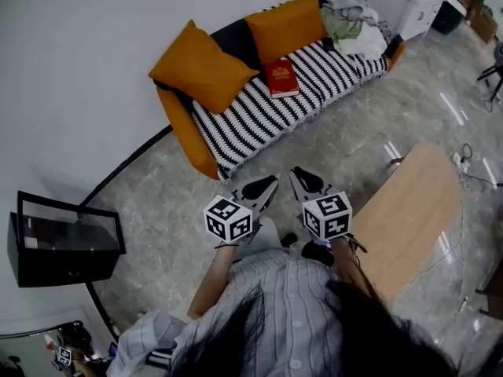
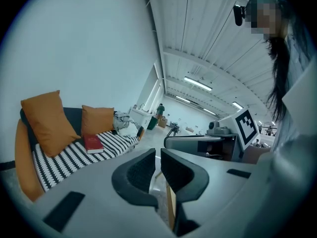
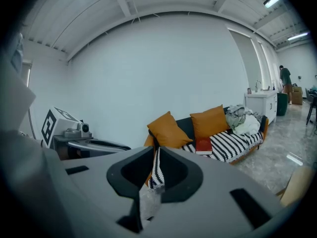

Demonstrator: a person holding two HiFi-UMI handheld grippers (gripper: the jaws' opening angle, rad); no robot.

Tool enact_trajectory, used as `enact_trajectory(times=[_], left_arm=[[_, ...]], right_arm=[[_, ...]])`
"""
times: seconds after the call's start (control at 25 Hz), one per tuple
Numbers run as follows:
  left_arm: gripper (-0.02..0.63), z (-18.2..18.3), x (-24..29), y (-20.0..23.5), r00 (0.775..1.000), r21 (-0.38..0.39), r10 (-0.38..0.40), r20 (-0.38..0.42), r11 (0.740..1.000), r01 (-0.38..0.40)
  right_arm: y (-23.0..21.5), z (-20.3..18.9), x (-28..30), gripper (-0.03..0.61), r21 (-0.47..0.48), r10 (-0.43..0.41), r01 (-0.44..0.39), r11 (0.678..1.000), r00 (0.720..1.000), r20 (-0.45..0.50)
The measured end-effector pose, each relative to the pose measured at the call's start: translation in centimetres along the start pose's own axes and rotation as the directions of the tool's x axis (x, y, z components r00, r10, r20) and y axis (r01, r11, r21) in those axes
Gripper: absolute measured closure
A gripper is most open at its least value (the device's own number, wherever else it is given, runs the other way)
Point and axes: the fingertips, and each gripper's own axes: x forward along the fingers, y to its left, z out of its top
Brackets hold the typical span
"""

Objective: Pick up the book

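Note:
A red book (image 1: 281, 78) lies flat on the striped seat of the sofa (image 1: 259, 116), between two orange cushions. It also shows as the book (image 2: 92, 143) in the left gripper view and the book (image 3: 203, 145) in the right gripper view. My left gripper (image 1: 267, 184) and right gripper (image 1: 297, 177) are held side by side above the floor, well short of the sofa. Both are shut with nothing between their jaws. In their own views the left gripper (image 2: 157, 155) and right gripper (image 3: 156, 152) point toward the sofa.
A large orange cushion (image 1: 201, 67) leans at the sofa's left end, a second cushion (image 1: 287, 26) behind the book. Crumpled clothes (image 1: 350, 22) pile at the right end. A wooden table (image 1: 409, 210) stands to my right, a black cabinet (image 1: 63, 238) at left.

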Motion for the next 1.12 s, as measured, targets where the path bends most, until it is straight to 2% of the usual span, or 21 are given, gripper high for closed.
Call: enact_trajectory(times=[0.28,0.56,0.76,1.12], left_arm=[[0.591,0.0,0.1,0.3,1.0,0.009,0.006,-0.012,1.0,-0.006],[0.591,0.9,1.7,2.5,1.0,-0.004,0.006,-0.026,1.0,-0.006],[0.591,1.8,4.1,4.5,1.0,-0.007,-0.01,-0.026,1.0,0.01],[0.591,4.7,7.8,11.4,0.998,-0.024,-0.037,-0.06,0.999,0.036]], right_arm=[[-1.1,-0.3,-0.1,0.531,0.045,-0.019,0.018,0.999,1.0,0.01],[-2.5,0.3,1.6,0.531,0.067,-0.019,0.019,0.998,1.0,0.006],[-5.2,0.5,3.0,0.529,0.067,-0.063,0.063,0.996,0.998,-0.005],[-8.5,3.0,9.7,0.529,0.094,-0.089,0.093,0.991,0.995,-0.036]])
